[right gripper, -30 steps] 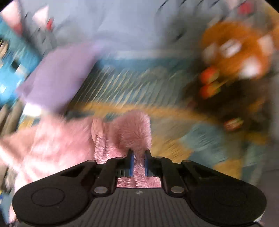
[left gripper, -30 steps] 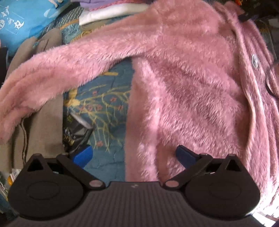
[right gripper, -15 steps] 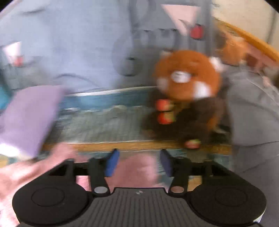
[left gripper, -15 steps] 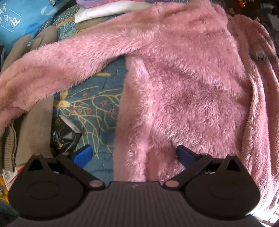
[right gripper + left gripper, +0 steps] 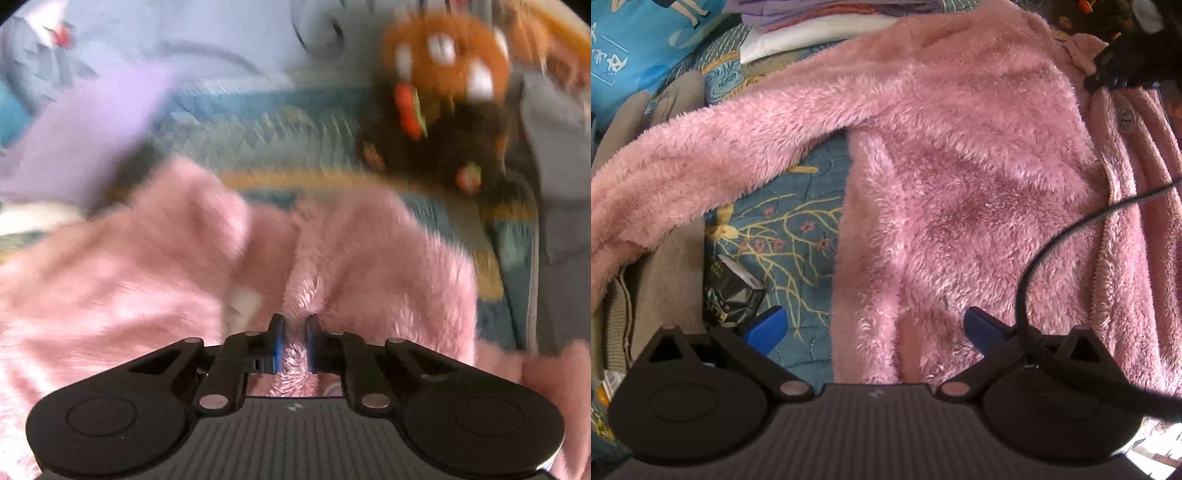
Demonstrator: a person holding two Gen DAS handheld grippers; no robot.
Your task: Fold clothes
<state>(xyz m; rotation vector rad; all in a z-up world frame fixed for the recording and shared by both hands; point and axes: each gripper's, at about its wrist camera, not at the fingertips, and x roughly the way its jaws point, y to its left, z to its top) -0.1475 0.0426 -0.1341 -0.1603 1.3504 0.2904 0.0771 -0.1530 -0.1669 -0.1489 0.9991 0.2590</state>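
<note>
- The fluffy pink fleece jacket (image 5: pixel 960 177) lies spread front-up on a blue quilted bedspread with a yellow branch pattern (image 5: pixel 790 225). It fills the centre and right of the left wrist view, and one sleeve (image 5: pixel 701 162) stretches out to the left edge.
- The left gripper (image 5: pixel 873 325) hovers over the jacket's lower hem with its blue jaws wide apart and nothing between them. One pad is over the bedspread, the other over the fleece.
- The right gripper (image 5: pixel 293 341) has just closed its jaws. They stand almost together with a tuft of pink fleece pinched between them, in the lower centre of the right wrist view, up near the collar end.
- Risk: the pinch looks shallow, mostly pile rather than fabric. If the jacket is pulled or lifted, the fleece may slip out.
- Risk: a black cable (image 5: pixel 1071 229) arcs across the jacket at the right of the left wrist view and could catch the fleece or drag the fold.
- Risk: a small dark packet (image 5: pixel 733 291) lies on the bedspread beside the hem, near the left jaw, and could be trapped under a folded sleeve.
</note>
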